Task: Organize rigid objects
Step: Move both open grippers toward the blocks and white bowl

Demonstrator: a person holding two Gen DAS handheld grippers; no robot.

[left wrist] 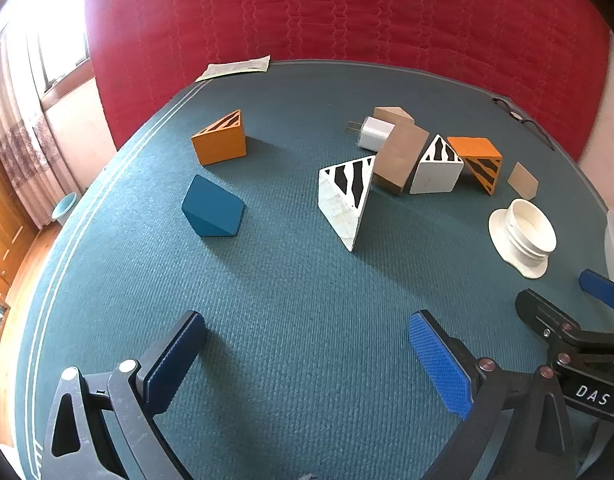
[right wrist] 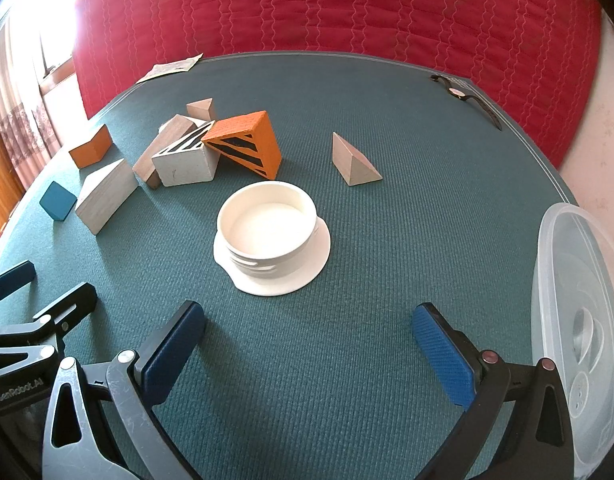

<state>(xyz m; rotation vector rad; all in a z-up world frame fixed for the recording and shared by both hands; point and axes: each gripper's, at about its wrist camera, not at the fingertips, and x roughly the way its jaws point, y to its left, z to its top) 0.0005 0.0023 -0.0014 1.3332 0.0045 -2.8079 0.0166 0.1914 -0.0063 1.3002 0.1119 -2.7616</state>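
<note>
i hold the left gripper (left wrist: 307, 356) wide apart and empty above bare green tabletop (left wrist: 291, 280); the blue wedge (left wrist: 213, 212) and the white striped wedge (left wrist: 347, 200) lie ahead of it, well apart. my right gripper (right wrist: 309, 348) is likewise spread and empty, the white round holder (right wrist: 271, 236) just beyond its pads, a clear plastic lid (right wrist: 579, 340) beside its right finger.

Matt painted wooden blocks (left wrist: 219, 143) on ribbed cloth mat (left wrist: 291, 280).
</note>
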